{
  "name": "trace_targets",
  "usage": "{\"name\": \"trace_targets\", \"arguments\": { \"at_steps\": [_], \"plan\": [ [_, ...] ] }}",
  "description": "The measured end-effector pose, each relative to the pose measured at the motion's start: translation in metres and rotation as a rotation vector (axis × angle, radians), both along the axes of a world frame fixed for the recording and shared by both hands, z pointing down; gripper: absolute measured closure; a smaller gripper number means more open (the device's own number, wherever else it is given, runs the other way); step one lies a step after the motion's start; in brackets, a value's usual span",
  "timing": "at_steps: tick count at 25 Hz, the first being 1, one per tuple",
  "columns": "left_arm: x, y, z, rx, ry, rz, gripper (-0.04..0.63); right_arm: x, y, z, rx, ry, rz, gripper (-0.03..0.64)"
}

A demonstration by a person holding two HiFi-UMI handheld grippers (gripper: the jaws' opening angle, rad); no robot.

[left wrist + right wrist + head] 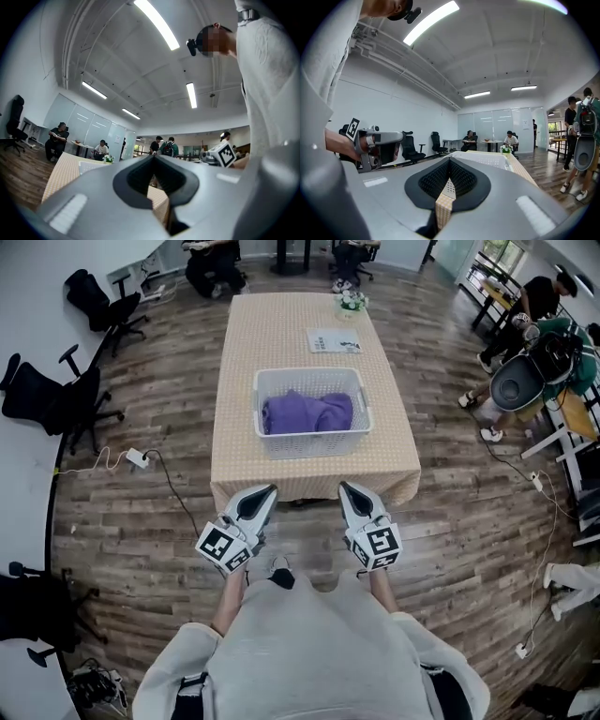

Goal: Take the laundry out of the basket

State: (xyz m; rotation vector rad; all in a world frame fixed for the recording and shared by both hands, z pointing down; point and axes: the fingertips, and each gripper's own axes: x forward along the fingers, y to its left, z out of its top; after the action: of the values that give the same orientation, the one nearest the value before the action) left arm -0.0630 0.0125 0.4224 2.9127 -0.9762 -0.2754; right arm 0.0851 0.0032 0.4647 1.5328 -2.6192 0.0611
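A white laundry basket stands in the middle of a table covered by a checked cloth. Purple laundry lies bunched inside it. My left gripper and right gripper hover side by side over the floor, just short of the table's near edge and close to my body. Both are shut and hold nothing. In the left gripper view the jaws meet, and the basket shows beyond them. In the right gripper view the jaws are pressed together, with the basket ahead.
A paper sheet and a small flower pot sit at the table's far end. Office chairs line the left wall. A power strip with its cable lies on the wooden floor. People stand at the right.
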Motion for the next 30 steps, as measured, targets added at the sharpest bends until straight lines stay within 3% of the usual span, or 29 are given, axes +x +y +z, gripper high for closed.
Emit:
{"name": "trace_targets", "arguments": {
  "at_steps": [10,18,24,30],
  "plan": [
    [-0.026,-0.089,-0.002,0.000,0.016,0.055,0.586,-0.044,-0.081,-0.012,0.019,0.010,0.011,0.617],
    [-0.013,-0.124,0.014,-0.039,0.014,0.074,0.586,-0.028,-0.113,0.003,-0.018,0.010,0.026,0.617],
    [0.007,-0.163,0.018,-0.050,-0.011,0.016,0.584,-0.004,-0.158,0.007,-0.021,-0.024,-0.022,0.617],
    [0.011,-0.221,-0.002,0.003,-0.046,-0.079,0.586,0.003,-0.224,-0.009,0.022,-0.057,-0.105,0.617]
  ]
}}
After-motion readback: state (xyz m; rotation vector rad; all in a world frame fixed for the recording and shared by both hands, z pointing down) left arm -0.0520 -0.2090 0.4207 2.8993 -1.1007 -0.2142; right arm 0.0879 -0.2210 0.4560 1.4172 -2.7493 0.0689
